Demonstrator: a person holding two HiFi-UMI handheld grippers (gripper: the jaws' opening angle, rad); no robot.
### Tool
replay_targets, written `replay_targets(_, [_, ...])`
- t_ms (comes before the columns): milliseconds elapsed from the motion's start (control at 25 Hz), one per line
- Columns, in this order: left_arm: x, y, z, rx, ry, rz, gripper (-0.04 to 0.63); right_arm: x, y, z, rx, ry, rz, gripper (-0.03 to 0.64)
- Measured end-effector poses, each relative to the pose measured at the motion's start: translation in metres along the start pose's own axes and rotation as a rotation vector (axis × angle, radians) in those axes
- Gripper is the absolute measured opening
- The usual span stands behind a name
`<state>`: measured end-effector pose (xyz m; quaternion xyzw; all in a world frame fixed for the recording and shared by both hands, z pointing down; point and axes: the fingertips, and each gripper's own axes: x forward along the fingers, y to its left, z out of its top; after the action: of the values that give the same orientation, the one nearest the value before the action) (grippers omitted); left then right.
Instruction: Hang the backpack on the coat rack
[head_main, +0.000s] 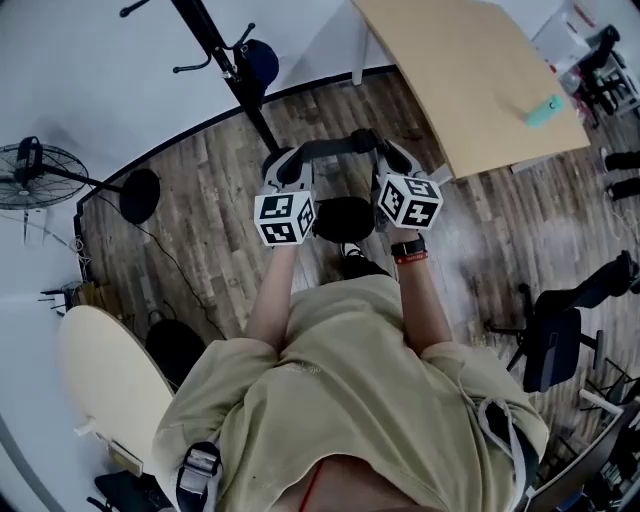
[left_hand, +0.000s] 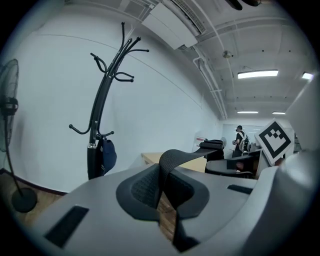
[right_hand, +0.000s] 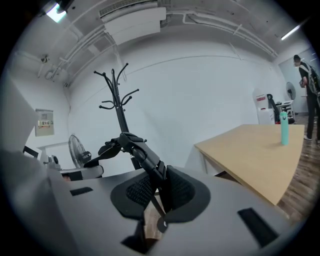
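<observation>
Backpack (head_main: 343, 218) hangs just on the person's side of the coat rack (head_main: 235, 70), short of its base, slung from its black strap (head_main: 335, 148), which runs level between the two grippers. The left gripper (head_main: 283, 165) pinches the strap's flat webbing between its pads, the right gripper (head_main: 392, 155) is clamped on the strap's other end, and both point toward the coat rack. A dark blue item (head_main: 258, 62) hangs low on the coat rack, with a wooden table (head_main: 470, 80) to its right and a floor fan (head_main: 35, 175) to its left.
</observation>
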<state>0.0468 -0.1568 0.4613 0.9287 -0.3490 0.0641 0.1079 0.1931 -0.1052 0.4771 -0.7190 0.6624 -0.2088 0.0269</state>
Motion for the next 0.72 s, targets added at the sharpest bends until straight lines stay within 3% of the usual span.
replay_targets(320, [0.023,0.048,0.015,-0.053,-0.032,0.202,0.025,0.080,0.020,0.009,-0.060,0.098,0.192,0.066])
replay_targets(720, [0.030,0.093,0.051,-0.089,-0.083,0.383,0.025,0.152,0.057,0.038,-0.101,0.142,0.400,0.066])
